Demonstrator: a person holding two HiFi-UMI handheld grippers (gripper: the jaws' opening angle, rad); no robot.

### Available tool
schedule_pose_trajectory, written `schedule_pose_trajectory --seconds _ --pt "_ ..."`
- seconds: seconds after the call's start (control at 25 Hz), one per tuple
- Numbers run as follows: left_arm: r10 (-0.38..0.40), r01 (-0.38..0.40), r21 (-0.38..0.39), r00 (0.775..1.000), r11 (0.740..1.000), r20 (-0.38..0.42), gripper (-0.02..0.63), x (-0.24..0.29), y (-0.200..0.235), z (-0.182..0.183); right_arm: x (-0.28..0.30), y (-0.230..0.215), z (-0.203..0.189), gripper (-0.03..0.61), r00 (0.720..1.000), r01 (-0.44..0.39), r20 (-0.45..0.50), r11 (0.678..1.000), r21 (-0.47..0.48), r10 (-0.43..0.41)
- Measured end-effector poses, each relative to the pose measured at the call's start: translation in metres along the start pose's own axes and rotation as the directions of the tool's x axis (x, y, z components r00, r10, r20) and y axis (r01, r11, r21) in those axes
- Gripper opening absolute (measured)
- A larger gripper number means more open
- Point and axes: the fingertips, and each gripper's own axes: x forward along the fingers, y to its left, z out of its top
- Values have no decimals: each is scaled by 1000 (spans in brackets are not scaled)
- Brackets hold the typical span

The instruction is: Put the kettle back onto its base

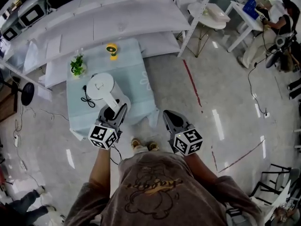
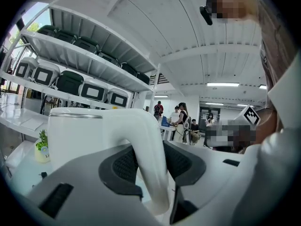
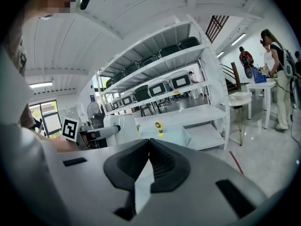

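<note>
A white kettle is over the left part of the table's pale blue cloth, its handle pointing toward me. My left gripper is shut on that handle. In the left gripper view the curved white handle runs between the two dark pads of the left gripper, with the kettle body beyond. A black cord lies by the kettle's left side; I cannot make out the base under the kettle. My right gripper hangs off the table's front right corner, its jaws together and holding nothing.
A small potted plant and a yellow desk fan stand at the back of the table. White shelving runs behind it. A round white table and people are at the far right. A red line crosses the floor.
</note>
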Motion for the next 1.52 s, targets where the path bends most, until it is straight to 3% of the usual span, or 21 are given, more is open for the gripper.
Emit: schedule_pose_trajectory --seconds 0.32,1.08,1.52 --pt "-18 17 -28 1000 999 -13 166 18 16 -22 7 -13 -7 -3 999 45 -24 999 14 -45" --pt "-34 33 -3 996 999 -81 169 29 32 -63 12 -16 -24 -2 995 66 -73 998 13 -65" --pt "-14 15 12 998 1000 -61 167 27 24 -70 13 -14 -32 -2 993 62 -97 998 9 -60"
